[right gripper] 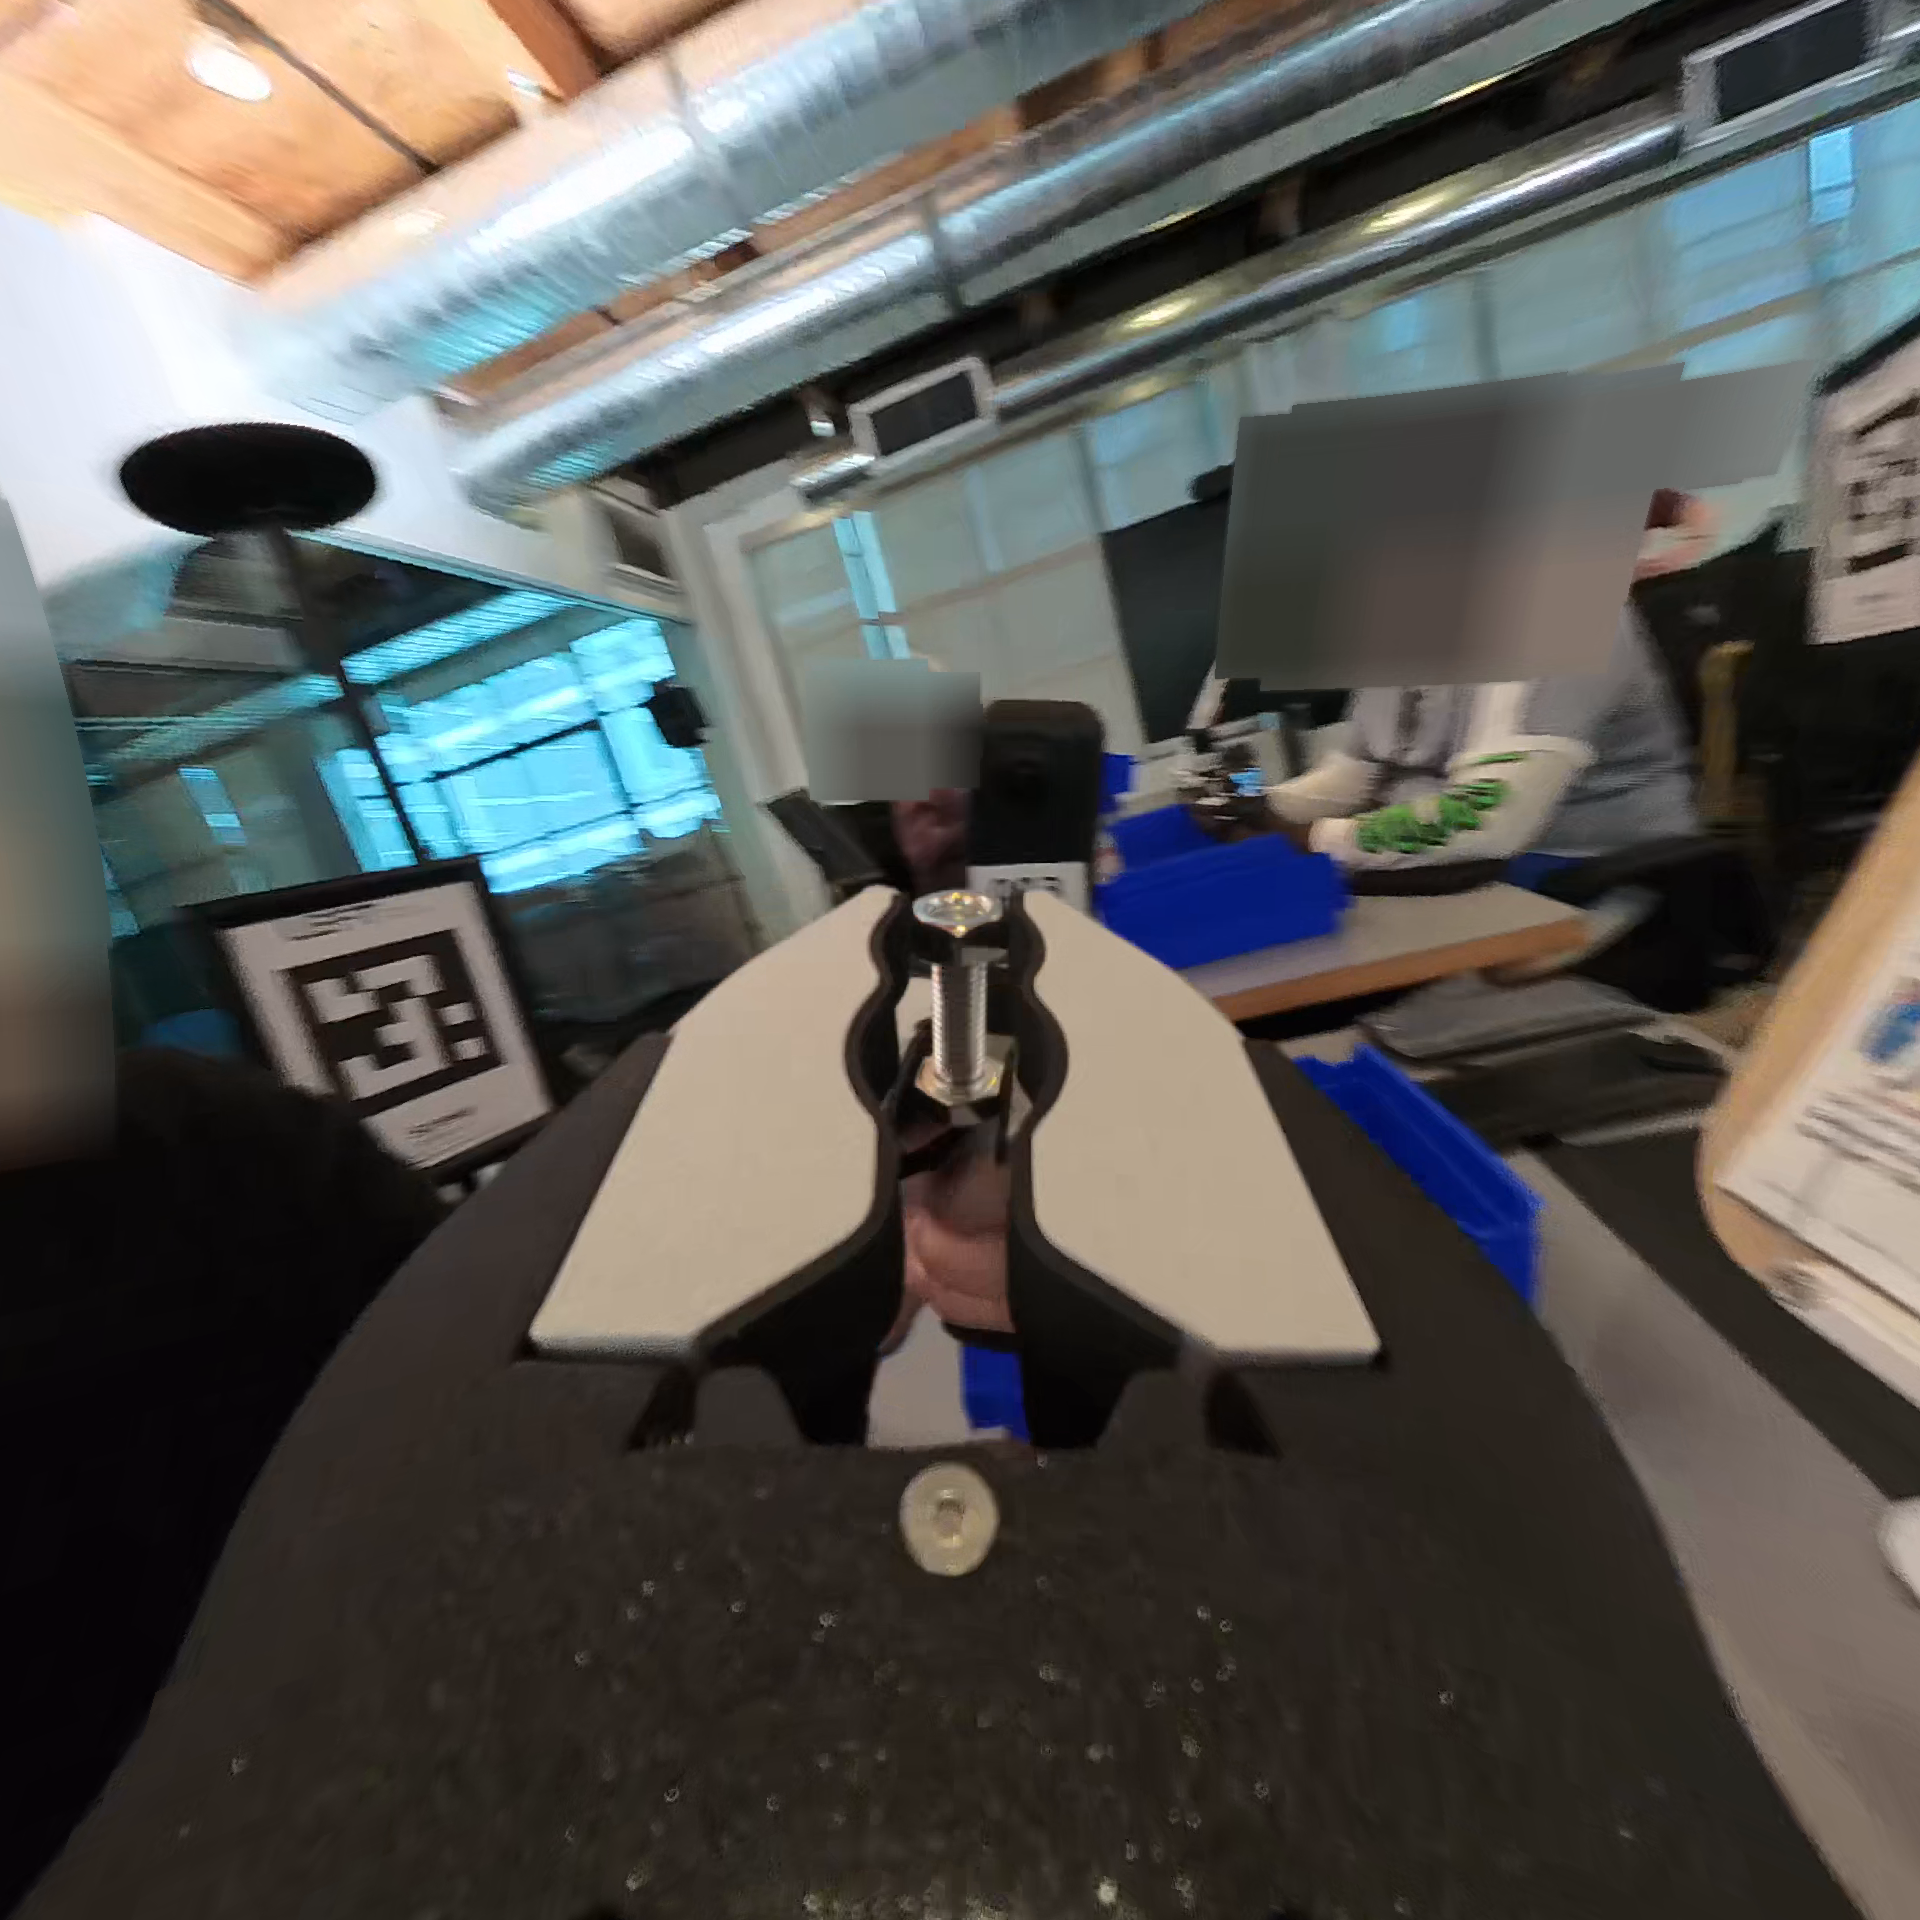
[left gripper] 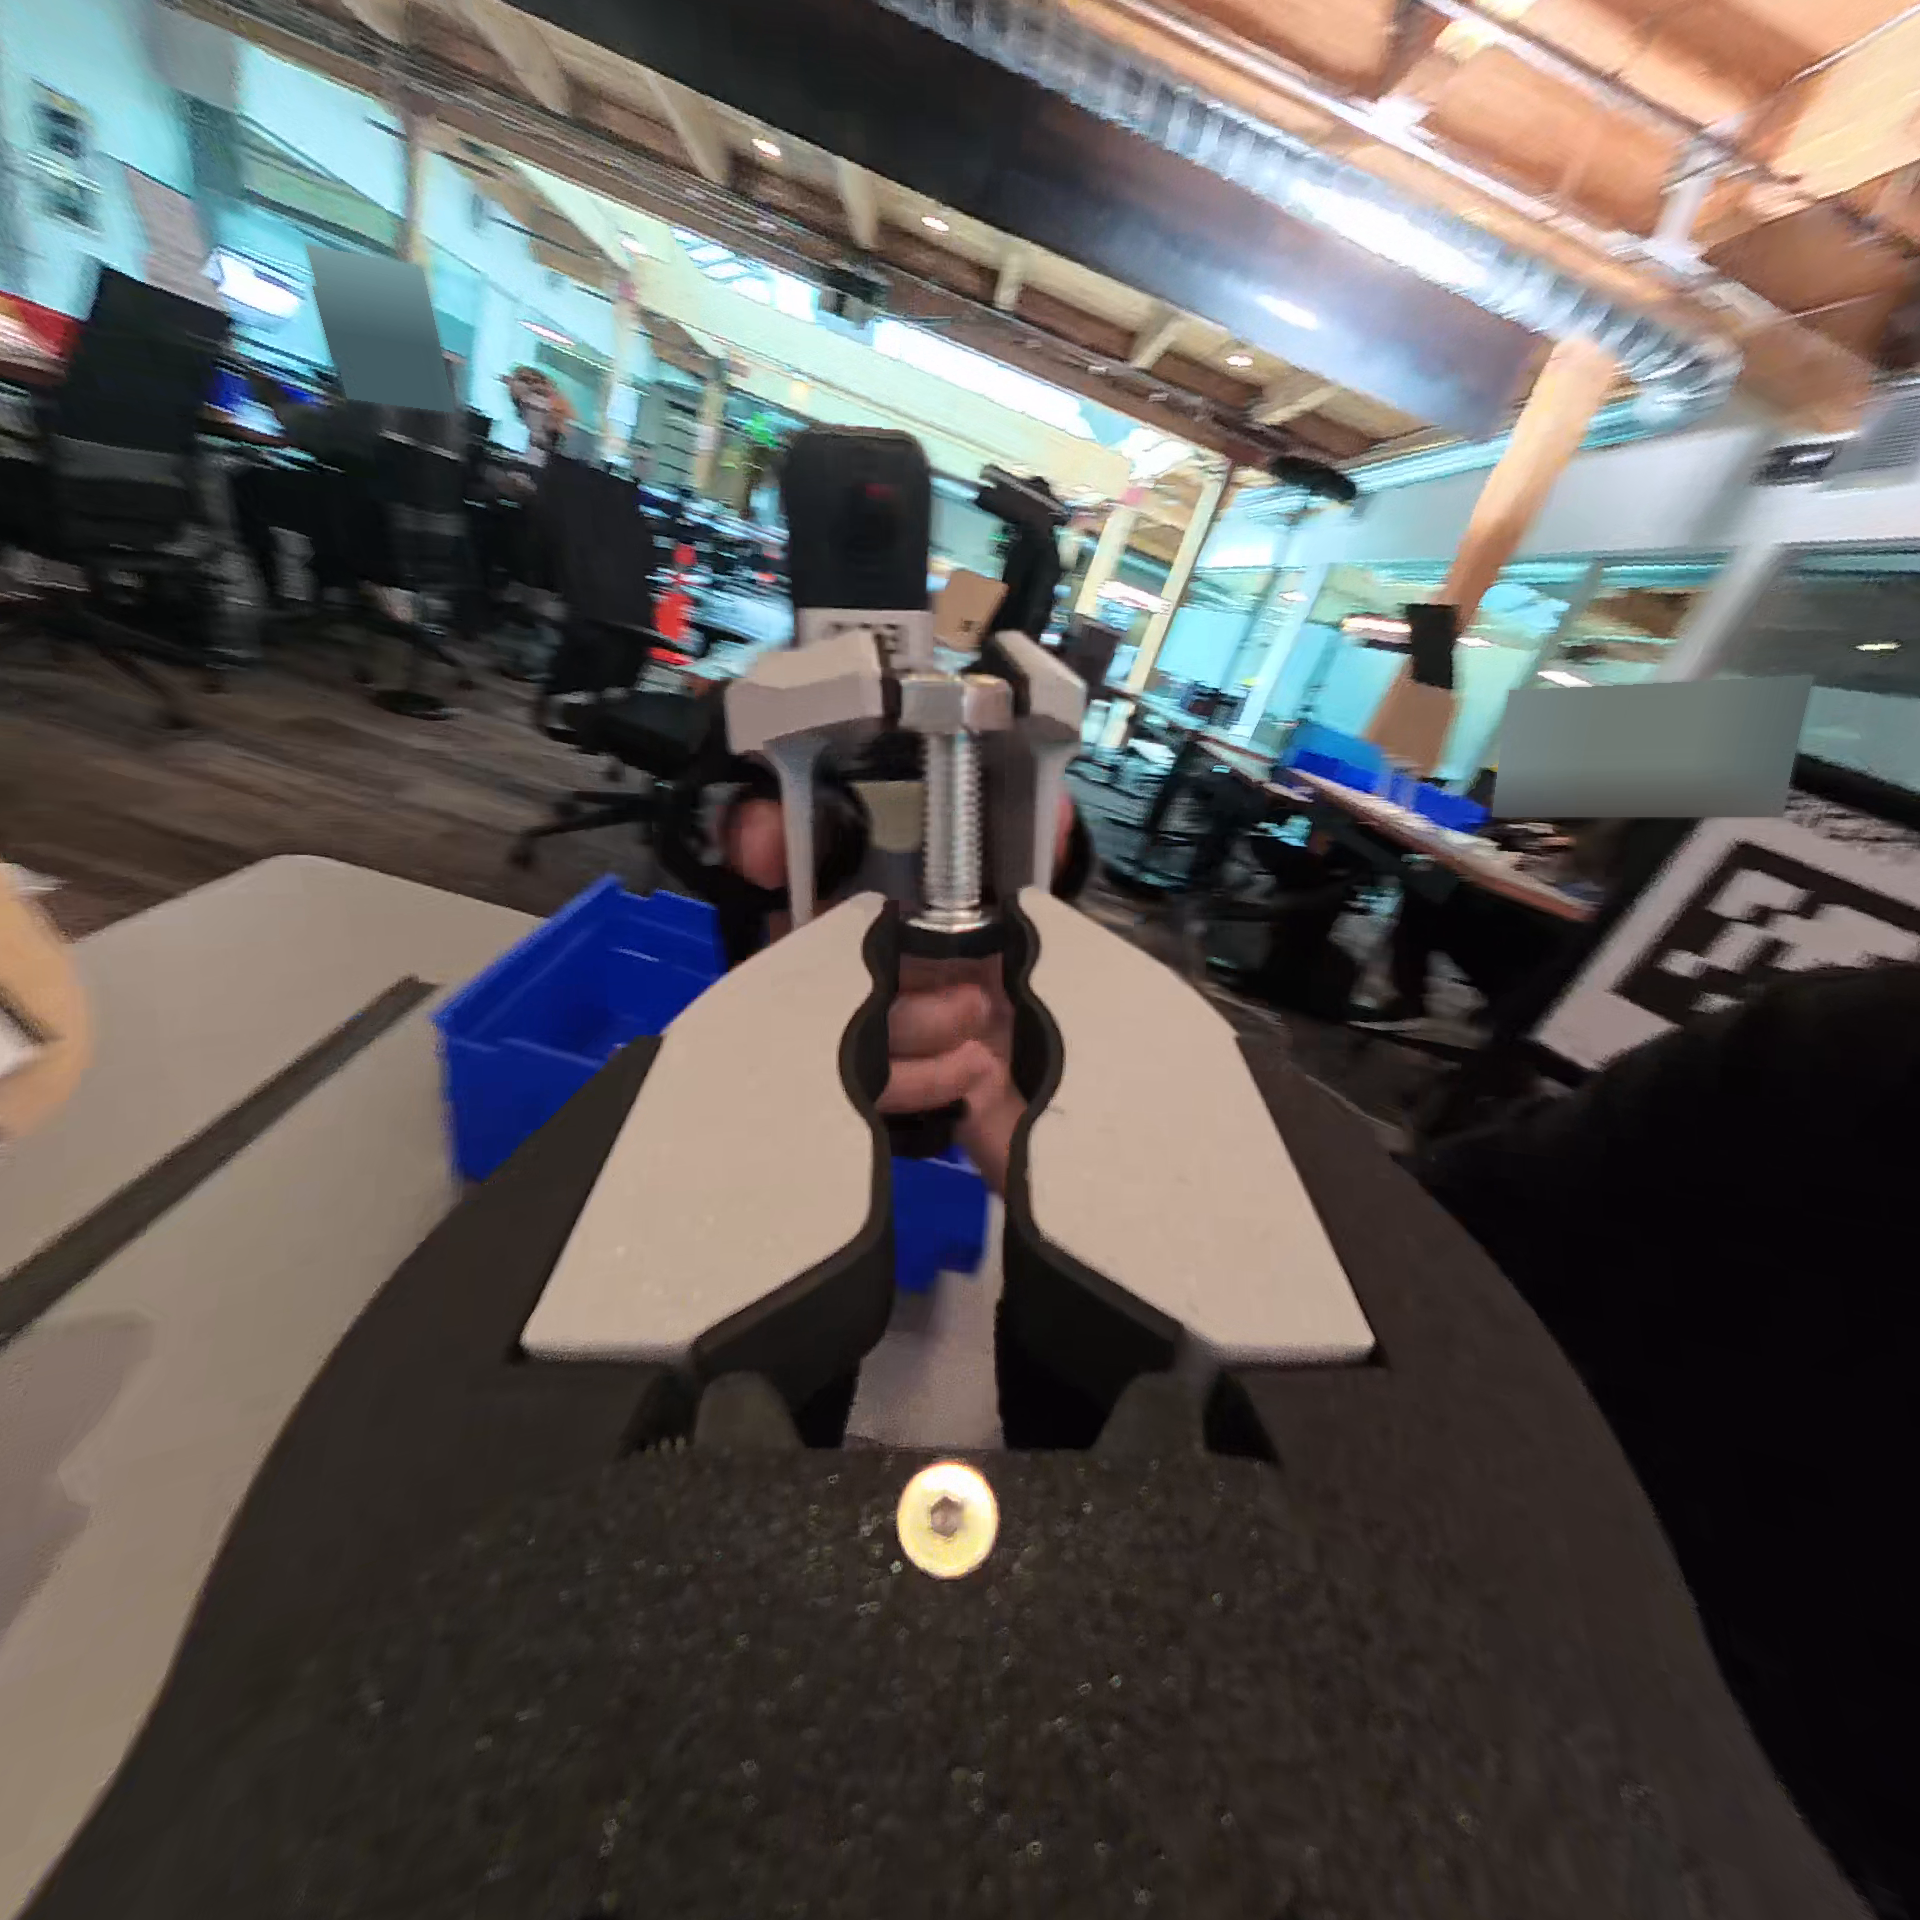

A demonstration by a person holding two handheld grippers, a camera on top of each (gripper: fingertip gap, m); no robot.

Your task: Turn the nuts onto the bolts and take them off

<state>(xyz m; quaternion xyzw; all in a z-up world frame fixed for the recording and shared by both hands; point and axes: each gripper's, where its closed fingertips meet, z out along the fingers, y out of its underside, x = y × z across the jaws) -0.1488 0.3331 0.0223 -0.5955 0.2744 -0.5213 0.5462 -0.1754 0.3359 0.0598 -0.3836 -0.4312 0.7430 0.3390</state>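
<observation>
Both grippers are lifted off the table, facing each other along one bolt, so one end can be held fixed while the other is turned.

Left gripper: fingers nearly closed, tips pinching a silver nut/washer part at the near end of the thread. In the right wrist view this reads as a hex nut sitting low on the shaft, clamped by the far gripper's dark tips.

Right gripper: fingers nearly closed, tips clamped on the bolt head. From the left wrist view the same gripper shows farther off, its tips around the head.

Likely reason for the hold: head locked in one tool, nut in the other, the two tools in line so rotation runs the nut along the thread. Whether it is going on or coming off, cannot tell. Much thread shows bare between nut and head.

Count: one bolt, one nut visible, two grippers. A hand shows through the gap between the left fingers.

Blue bins: one bin on the grey table in the left wrist view; a near bin and more blue bins behind in the right wrist view, contents not visible. One marker board stands beside
</observation>
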